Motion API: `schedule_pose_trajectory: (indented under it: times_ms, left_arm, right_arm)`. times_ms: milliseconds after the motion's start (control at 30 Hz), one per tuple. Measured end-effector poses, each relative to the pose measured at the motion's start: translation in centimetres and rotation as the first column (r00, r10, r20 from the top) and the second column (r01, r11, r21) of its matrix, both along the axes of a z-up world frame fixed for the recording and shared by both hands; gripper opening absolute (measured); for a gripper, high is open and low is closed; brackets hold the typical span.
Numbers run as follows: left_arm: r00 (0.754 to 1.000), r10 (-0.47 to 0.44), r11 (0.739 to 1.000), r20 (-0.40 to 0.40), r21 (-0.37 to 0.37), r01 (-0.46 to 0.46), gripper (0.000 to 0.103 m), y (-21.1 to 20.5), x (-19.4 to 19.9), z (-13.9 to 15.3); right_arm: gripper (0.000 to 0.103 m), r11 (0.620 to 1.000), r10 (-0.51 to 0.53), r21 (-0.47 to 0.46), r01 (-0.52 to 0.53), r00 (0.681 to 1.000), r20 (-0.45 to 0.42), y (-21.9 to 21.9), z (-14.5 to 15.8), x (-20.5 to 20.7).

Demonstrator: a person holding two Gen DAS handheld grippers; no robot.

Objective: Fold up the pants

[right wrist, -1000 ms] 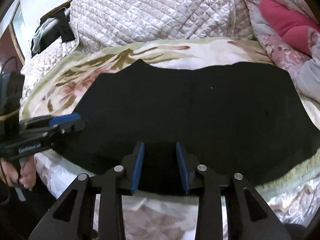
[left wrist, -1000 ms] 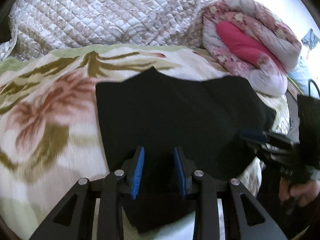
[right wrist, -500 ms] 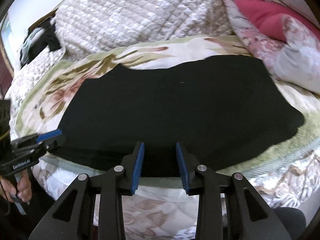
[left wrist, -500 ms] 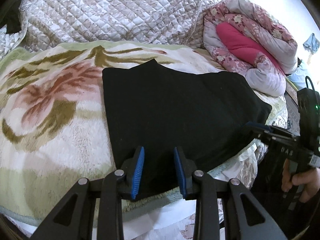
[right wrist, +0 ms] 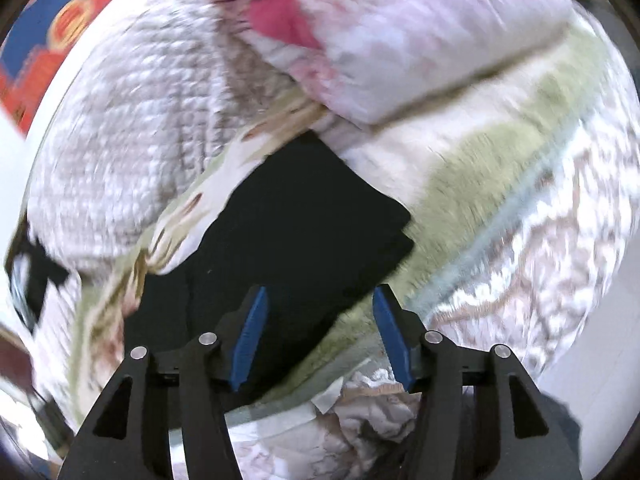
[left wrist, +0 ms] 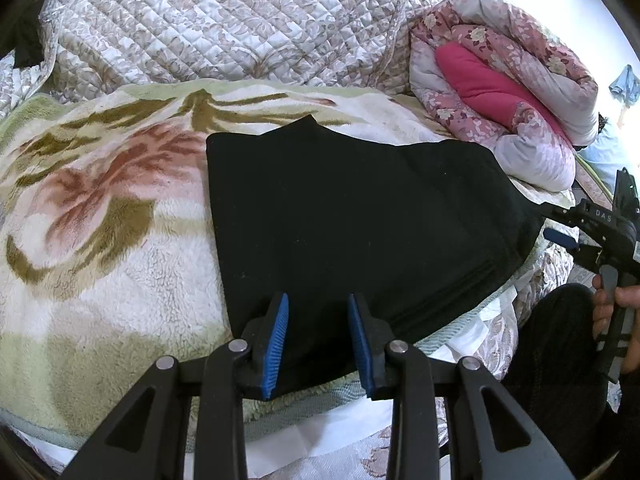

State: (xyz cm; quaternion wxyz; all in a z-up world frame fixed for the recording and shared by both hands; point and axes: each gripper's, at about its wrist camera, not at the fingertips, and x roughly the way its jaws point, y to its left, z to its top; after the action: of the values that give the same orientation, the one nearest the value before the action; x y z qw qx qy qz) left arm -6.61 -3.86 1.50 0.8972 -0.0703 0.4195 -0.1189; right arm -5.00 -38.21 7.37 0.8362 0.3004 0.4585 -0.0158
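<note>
The black pants (left wrist: pixel 352 220) lie folded flat on a floral fleece blanket (left wrist: pixel 100 220). Their stacked edges face the front right. My left gripper (left wrist: pixel 318 340) hovers over their near edge. Its blue pads (left wrist: pixel 276 340) stand partly apart and pinch nothing. My right gripper (left wrist: pixel 556 224), held in a hand (left wrist: pixel 612 308), is just off the pants' right end. In the blurred, rolled right wrist view, my right gripper (right wrist: pixel 320 332) has its jaws opening. The pants' right corner (right wrist: pixel 304 220) lies beneath and beyond them, and the pads do not press on it.
A quilted cover (left wrist: pixel 224 20) is heaped at the back. A rolled floral duvet with pink lining (left wrist: pixel 500 80) sits at the back right. The bed's front edge shows a white patterned sheet (left wrist: pixel 320 440). A person's dark-clad leg (left wrist: pixel 560 340) stands at the right.
The right gripper swung to the pants' right end, rolled and spread its jaws wider. The pants' near part, which hung past the left gripper, now lies flat. The left gripper kept its gap.
</note>
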Motion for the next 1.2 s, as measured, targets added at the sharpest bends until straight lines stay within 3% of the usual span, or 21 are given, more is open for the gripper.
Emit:
schedule_pose_trajectory:
  times_ms: [167, 333, 567, 667, 767, 800, 833, 1067, 1200]
  left_arm:
    - [1.0, -0.001, 1.0, -0.001, -0.001, 0.001, 0.034, 0.0, 0.1, 0.0]
    - [1.0, -0.001, 1.0, -0.001, 0.0, 0.001, 0.034, 0.0, 0.1, 0.0]
    - [1.0, 0.0, 1.0, -0.001, 0.0, 0.0, 0.034, 0.0, 0.1, 0.0]
    - [1.0, 0.002, 1.0, -0.001, -0.001, -0.002, 0.034, -0.1, 0.1, 0.0]
    - [1.0, 0.003, 1.0, -0.003, -0.002, -0.003, 0.035, -0.1, 0.1, 0.0]
    - [1.0, 0.003, 1.0, -0.005, -0.001, -0.003, 0.035, 0.0, 0.1, 0.0]
    - [1.0, 0.001, 1.0, -0.008, 0.002, -0.001, 0.035, 0.0, 0.2, 0.0]
    - [1.0, 0.015, 1.0, -0.026, 0.001, -0.015, 0.035, 0.2, 0.7, 0.8]
    - [0.999, 0.05, 0.999, -0.019, 0.009, -0.05, 0.035, 0.9, 1.1, 1.8]
  right_arm:
    - [0.057, 0.999, -0.016, 0.049, 0.016, 1.0, 0.005, -0.3, -0.9, 0.9]
    - [0.06, 0.991, -0.095, 0.094, 0.096, 0.995, -0.017, -1.4, -1.6, 2.3]
    - [0.06, 0.993, -0.071, 0.098, 0.064, 0.995, 0.072, -0.9, 0.3, 2.0]
    - [0.055, 0.994, -0.048, 0.098, 0.045, 0.998, 0.027, -1.0, -0.8, 3.2]
    - [0.039, 0.995, -0.037, 0.088, 0.038, 0.999, -0.012, -1.1, -1.4, 4.5]
    - [0.028, 0.996, -0.025, 0.089, 0.025, 1.0, 0.002, -1.0, -1.0, 4.6]
    - [0.027, 0.998, -0.007, 0.066, 0.005, 1.0, 0.024, -0.6, -0.1, 4.6]
    - [0.024, 0.992, 0.127, 0.006, -0.129, 0.983, 0.133, 2.8, 4.6, 5.6]
    - [0.024, 0.97, 0.24, -0.02, -0.241, 0.952, 0.189, 6.6, 7.1, 6.5]
